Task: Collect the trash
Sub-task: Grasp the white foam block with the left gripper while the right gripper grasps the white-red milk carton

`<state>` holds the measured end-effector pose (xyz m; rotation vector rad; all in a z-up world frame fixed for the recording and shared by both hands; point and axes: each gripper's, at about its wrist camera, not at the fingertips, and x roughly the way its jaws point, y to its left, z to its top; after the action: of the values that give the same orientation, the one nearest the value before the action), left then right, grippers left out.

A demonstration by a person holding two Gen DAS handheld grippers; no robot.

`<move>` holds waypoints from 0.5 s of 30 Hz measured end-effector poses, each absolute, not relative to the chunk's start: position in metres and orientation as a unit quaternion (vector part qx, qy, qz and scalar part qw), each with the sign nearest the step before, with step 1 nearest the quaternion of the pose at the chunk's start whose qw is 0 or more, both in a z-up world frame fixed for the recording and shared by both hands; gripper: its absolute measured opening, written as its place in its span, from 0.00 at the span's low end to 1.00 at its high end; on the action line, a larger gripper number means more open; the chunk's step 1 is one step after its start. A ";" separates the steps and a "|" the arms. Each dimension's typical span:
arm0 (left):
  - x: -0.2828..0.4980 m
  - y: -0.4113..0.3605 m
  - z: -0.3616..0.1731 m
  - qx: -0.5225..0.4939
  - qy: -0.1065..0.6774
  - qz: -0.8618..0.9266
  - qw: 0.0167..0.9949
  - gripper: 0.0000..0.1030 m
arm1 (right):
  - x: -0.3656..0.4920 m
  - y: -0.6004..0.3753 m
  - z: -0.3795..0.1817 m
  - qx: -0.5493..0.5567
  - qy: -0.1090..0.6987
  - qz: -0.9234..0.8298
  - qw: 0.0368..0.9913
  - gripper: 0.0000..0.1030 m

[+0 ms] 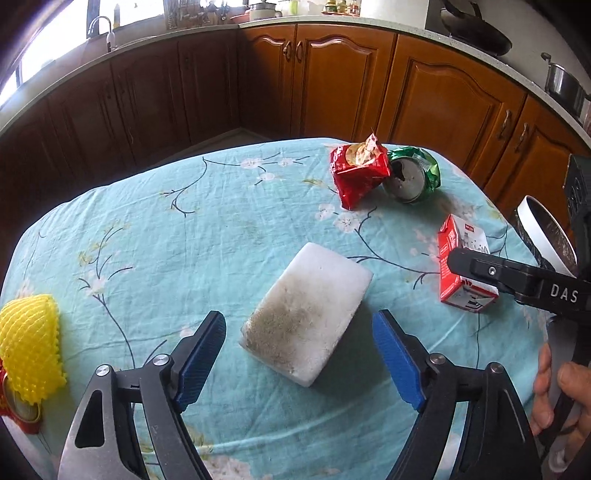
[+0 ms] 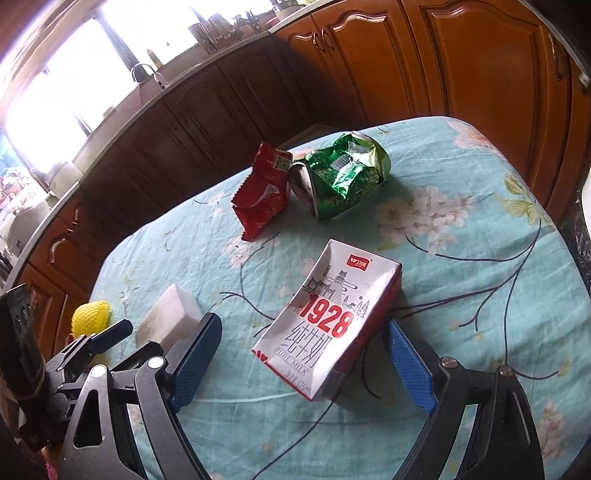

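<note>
"1928 PURE MILK" on milk carton [image 2: 327,319]

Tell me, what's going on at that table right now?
Left hand-held gripper open around dirty white sponge. Right hand-held gripper open around milk carton. Red wrapper, crushed green can farther back, nothing blocking.

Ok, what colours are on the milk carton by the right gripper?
The milk carton is white and red, with "1928" in red; the right wrist view shows it best.

Home kitchen: wooden cabinets [image 1: 332,77], sink faucet [image 1: 99,26], stovetop pots [image 1: 563,86].
</note>
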<state>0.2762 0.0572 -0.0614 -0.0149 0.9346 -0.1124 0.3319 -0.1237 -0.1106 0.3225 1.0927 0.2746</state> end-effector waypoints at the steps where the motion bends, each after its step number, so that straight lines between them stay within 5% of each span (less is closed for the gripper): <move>1: 0.279 0.055 -0.064 -0.002 0.451 -0.055 0.891 0.79 | 0.334 -0.124 -0.114 0.150 0.520 0.125 0.832 0.84; 7: 0.282 0.037 -0.075 0.050 0.454 -0.048 0.888 0.70 | 0.326 -0.134 -0.109 0.124 0.508 0.133 0.842 0.51; 9: 0.281 0.032 -0.078 0.063 0.458 -0.035 0.886 0.56 | 0.318 -0.141 -0.102 0.114 0.503 0.135 0.846 0.50; 15: 0.272 0.027 -0.068 0.009 0.465 -0.059 0.883 0.52 | 0.289 -0.178 -0.094 0.127 0.496 0.141 0.847 0.47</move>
<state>0.2716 0.0272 -0.0685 0.0189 0.9681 -0.1219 0.2893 -0.1785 -0.0942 0.2676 1.0469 0.2982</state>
